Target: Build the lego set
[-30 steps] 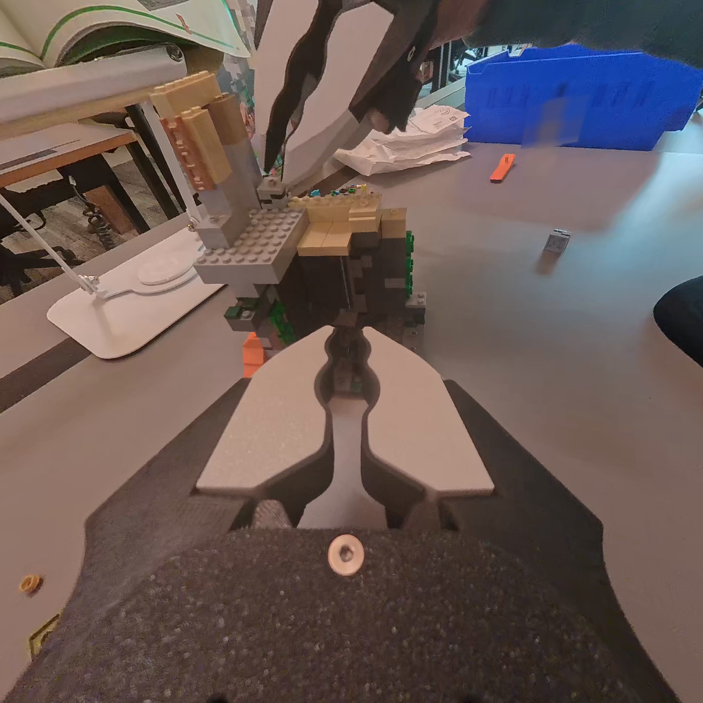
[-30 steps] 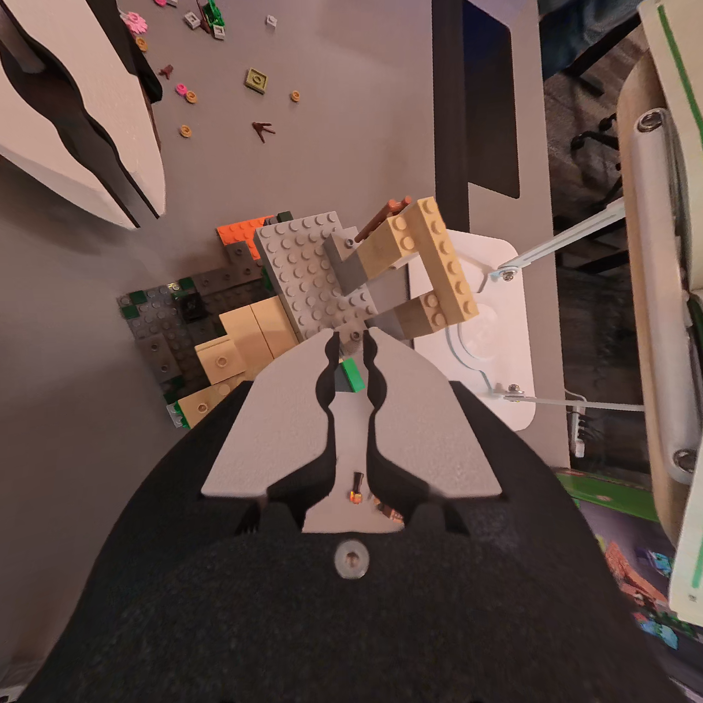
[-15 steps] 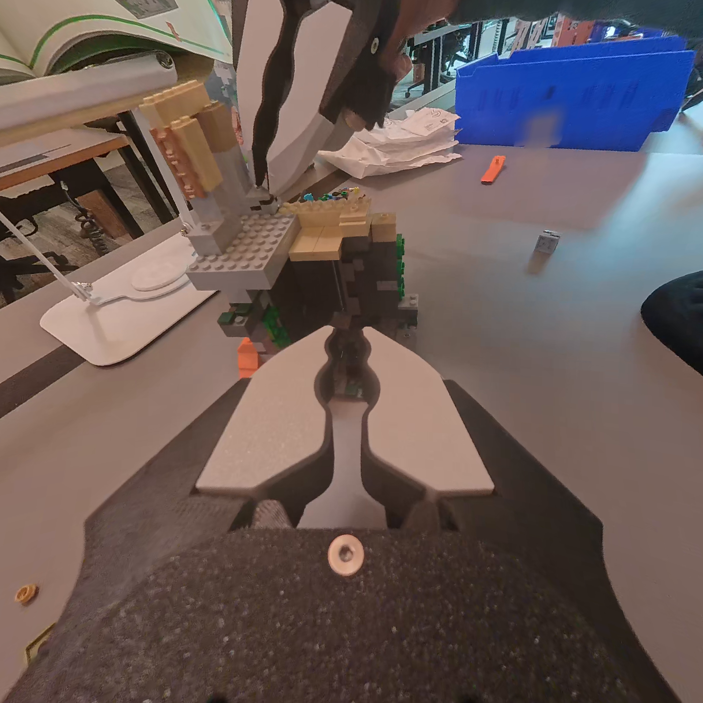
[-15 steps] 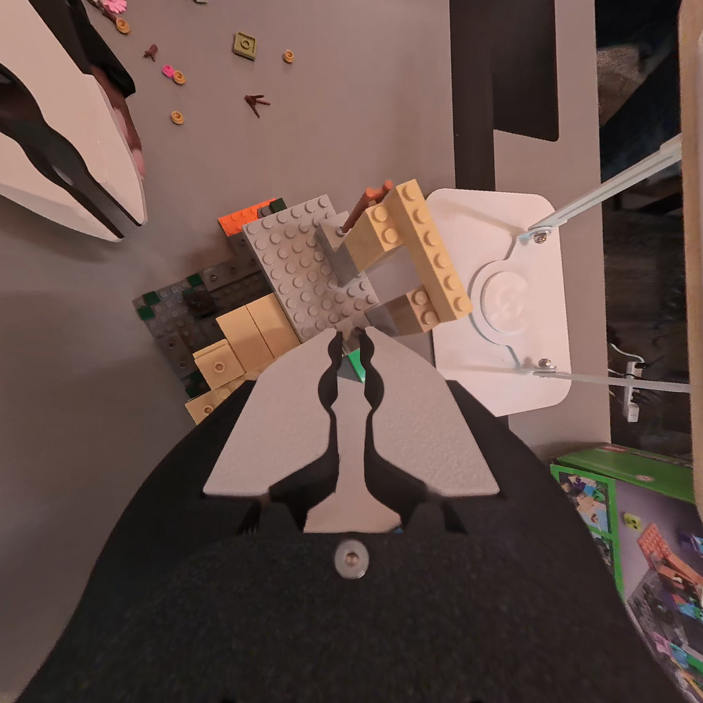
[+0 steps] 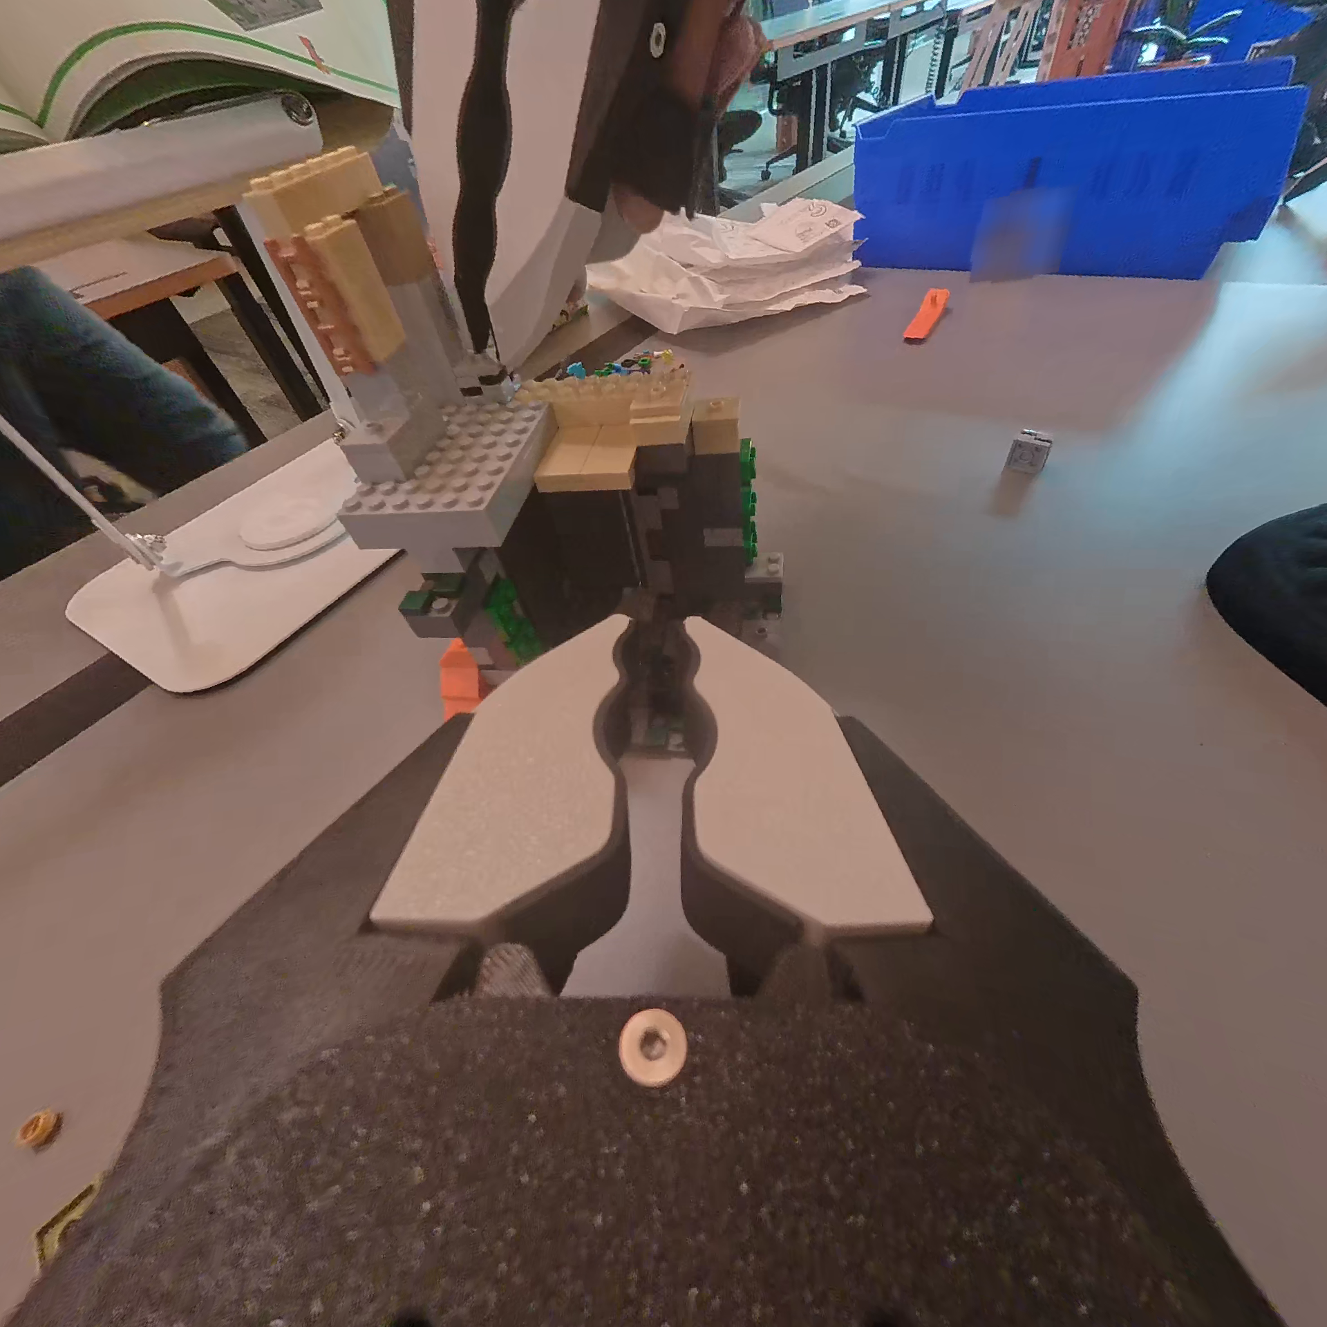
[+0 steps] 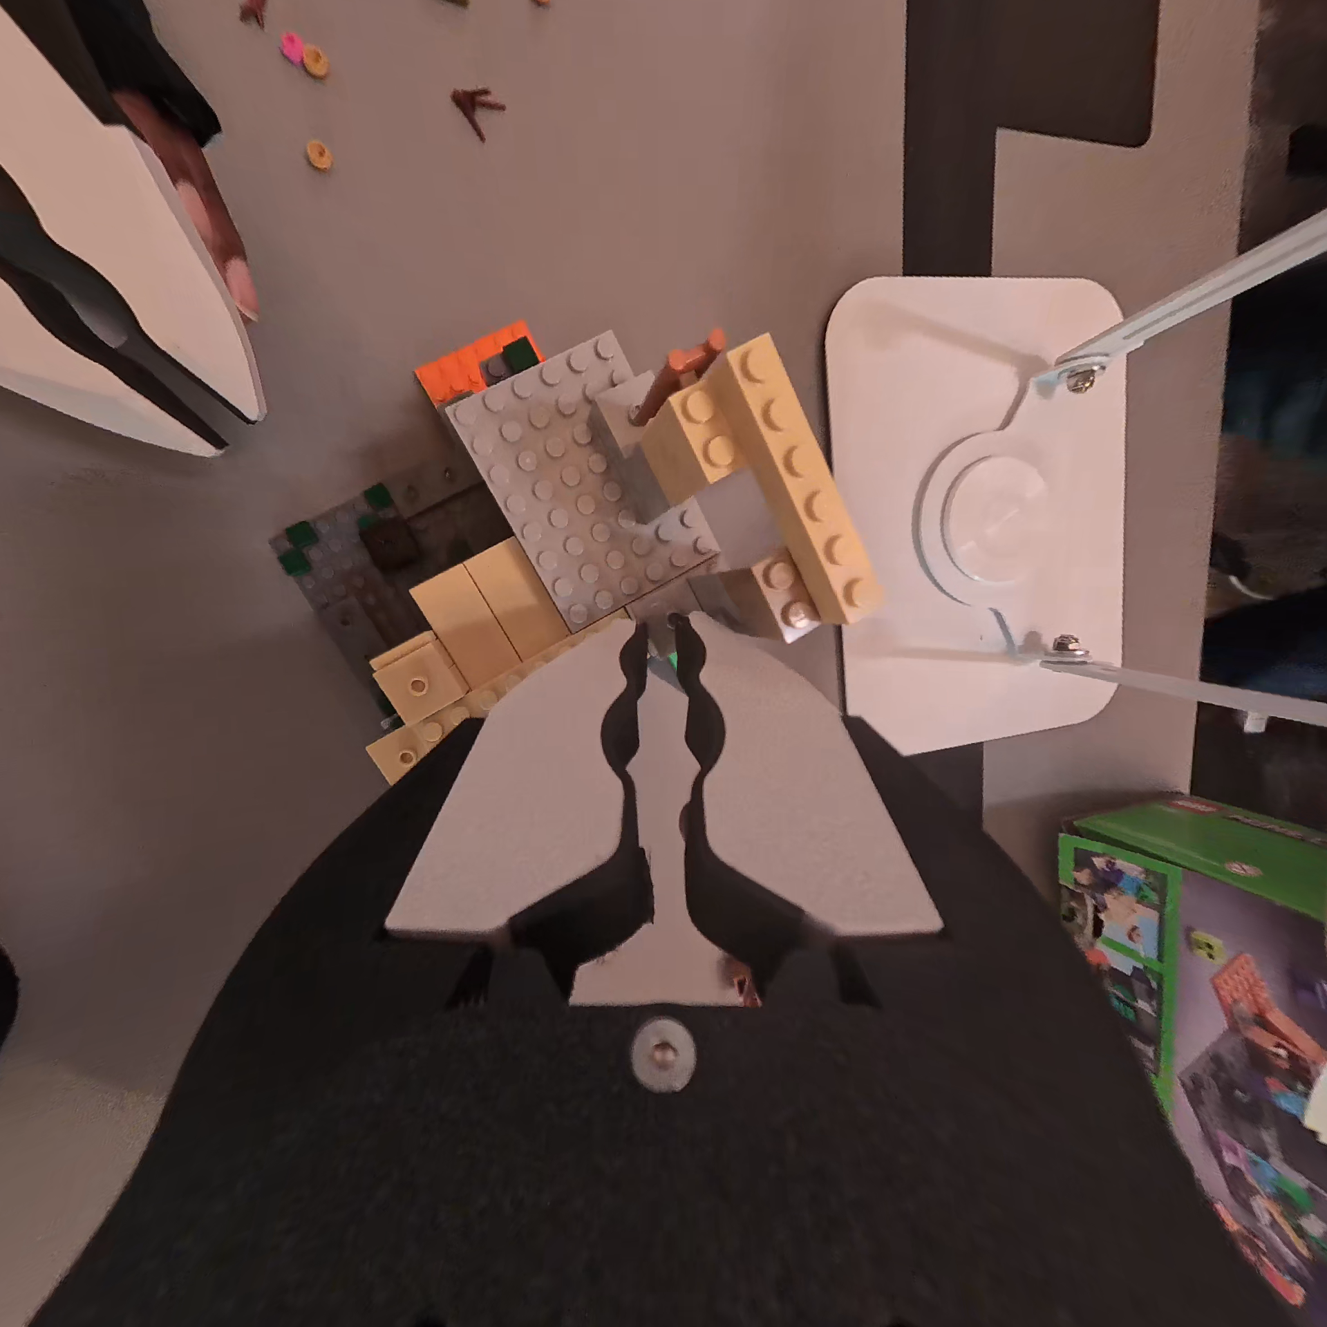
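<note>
The lego build [image 5: 646, 517] stands on the grey table: a dark base, tan tiles, a grey studded plate [image 6: 553, 495] and a tan-and-grey arch [image 6: 790, 467]. My left gripper [image 5: 657, 626] is low at the foot of the build, jaws closed to a narrow gap on its dark base. It also shows at the upper left of the right wrist view [image 6: 237, 424]. My right gripper [image 6: 659, 626] comes down from above, shut on a small grey piece [image 5: 488, 377]. It holds the piece against the far edge of the plate, beside the arch's pillar.
A white stand base [image 6: 969, 503] lies close beside the build and carries an open booklet [image 5: 143, 72] overhead. A blue bin [image 5: 1077, 165], white paper bags [image 5: 732, 266] and an orange tool [image 5: 926, 312] are farther back. Loose small pieces [image 6: 316, 151] and a green box [image 6: 1185, 1005] lie around. One gripper's finger ends stand about 12 cm off the other's.
My right gripper has come down with the small grey piece from just above the grey plate onto its edge. The left gripper and the build have barely moved.
</note>
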Motion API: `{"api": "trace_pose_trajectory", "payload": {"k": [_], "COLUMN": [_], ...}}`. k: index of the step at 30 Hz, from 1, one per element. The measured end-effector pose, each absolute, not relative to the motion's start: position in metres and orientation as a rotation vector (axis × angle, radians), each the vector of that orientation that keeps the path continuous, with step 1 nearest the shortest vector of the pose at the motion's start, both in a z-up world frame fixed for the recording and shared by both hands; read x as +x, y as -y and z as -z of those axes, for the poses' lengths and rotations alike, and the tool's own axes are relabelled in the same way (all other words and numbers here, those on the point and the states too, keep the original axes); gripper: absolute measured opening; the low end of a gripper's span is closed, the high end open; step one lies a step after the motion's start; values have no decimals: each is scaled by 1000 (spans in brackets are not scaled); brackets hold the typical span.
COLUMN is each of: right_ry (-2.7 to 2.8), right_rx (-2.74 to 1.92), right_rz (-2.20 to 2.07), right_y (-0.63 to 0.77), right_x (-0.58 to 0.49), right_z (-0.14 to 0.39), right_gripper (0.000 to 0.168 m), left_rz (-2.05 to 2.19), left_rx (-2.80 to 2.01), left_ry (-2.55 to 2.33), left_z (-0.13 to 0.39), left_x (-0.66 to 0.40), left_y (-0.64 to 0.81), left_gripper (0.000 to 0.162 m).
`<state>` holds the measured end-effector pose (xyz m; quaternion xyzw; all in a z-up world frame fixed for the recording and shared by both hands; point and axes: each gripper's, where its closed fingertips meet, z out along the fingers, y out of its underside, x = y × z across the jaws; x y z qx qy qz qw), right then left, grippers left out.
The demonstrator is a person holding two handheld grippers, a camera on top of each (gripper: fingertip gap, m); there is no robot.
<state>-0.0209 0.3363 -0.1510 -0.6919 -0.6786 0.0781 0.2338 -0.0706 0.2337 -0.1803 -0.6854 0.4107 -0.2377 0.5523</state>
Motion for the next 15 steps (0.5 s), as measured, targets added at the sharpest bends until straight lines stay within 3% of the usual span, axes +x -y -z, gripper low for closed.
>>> {"api": "trace_pose_trajectory", "payload": {"k": [15], "right_ry": [1885], "right_rx": [-1892], "right_rz": [-131], "right_y": [-337], "right_x": [-20], "right_z": [152], "right_gripper": [8], "left_rz": [567], "left_rx": [-1618], "left_ry": [-978], "left_z": [181], "left_x": [-68], "left_y": [-232], "left_gripper": [8]}}
